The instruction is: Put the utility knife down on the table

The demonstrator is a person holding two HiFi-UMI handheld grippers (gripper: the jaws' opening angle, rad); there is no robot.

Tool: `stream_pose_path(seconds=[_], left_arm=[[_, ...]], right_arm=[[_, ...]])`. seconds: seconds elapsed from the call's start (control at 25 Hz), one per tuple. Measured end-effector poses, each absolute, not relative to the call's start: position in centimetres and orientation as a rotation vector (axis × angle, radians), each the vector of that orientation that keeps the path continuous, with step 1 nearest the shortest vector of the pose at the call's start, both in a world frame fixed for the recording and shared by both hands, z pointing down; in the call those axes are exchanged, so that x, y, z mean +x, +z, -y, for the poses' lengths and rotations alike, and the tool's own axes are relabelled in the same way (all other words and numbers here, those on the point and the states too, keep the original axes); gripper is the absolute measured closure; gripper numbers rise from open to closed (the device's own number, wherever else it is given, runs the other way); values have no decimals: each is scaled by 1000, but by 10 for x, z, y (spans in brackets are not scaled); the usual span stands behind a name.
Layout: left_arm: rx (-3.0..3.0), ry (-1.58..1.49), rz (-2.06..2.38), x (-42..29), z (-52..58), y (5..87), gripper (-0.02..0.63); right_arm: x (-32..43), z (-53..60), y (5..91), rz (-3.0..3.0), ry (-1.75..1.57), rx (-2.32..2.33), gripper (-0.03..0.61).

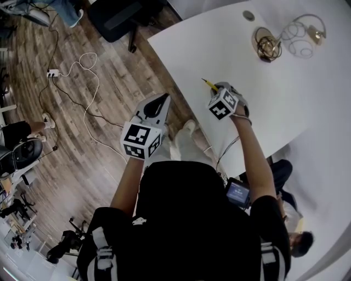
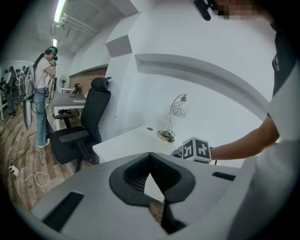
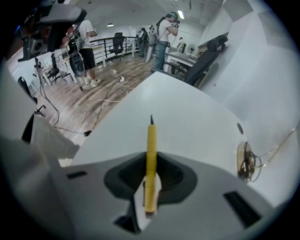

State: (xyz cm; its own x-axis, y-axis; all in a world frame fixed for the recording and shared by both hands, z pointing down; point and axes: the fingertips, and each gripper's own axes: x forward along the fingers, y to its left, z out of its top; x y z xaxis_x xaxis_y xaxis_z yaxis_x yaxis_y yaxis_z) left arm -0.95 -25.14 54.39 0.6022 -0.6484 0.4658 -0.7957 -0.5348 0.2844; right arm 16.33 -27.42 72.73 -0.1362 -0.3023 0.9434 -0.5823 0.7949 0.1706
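Looking from the left, we see a wooden floor (image 1: 82,137) with a white cable (image 1: 90,82) looping across it to a power strip (image 1: 53,72). A black office chair (image 1: 118,19) stands at the far left corner of the white tabletop (image 1: 230,49). In the gripper views the room is an open office, with desks, more chairs and people standing well behind.

Our left gripper (image 1: 159,101) hangs over the floor just off the tabletop's left edge. Its jaws stand a little apart with nothing between them.

Our right gripper (image 1: 218,88) is over the tabletop near that same left edge, pointing steeply down. Its jaws are clamped on the yellow utility knife (image 3: 150,159), which sticks out past them with its dark tip towards the far left. We cannot tell whether the knife touches the surface. The white top around it is bare.

Farther right, near the far edge, a round grommet (image 1: 249,15) sits in the tabletop. Beside it lie a coil of wire (image 1: 267,48) and a thin wire lamp (image 1: 304,33).
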Motion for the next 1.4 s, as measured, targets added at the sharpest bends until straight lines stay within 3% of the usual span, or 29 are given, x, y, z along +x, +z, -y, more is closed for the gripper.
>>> stream_pose_path(seconds=[0.76,1.04,1.4], left_arm=[[2346,434,1143,-14,250,551,594],[2363,415,1137,-14,248,547,594],[2381,409,1131,-17,249,543,594]], right_arm=[[165,274,740,1700,332,732,494],[161,268,738,1706,373,722,437],[159,266,727,1731,436,761,434]])
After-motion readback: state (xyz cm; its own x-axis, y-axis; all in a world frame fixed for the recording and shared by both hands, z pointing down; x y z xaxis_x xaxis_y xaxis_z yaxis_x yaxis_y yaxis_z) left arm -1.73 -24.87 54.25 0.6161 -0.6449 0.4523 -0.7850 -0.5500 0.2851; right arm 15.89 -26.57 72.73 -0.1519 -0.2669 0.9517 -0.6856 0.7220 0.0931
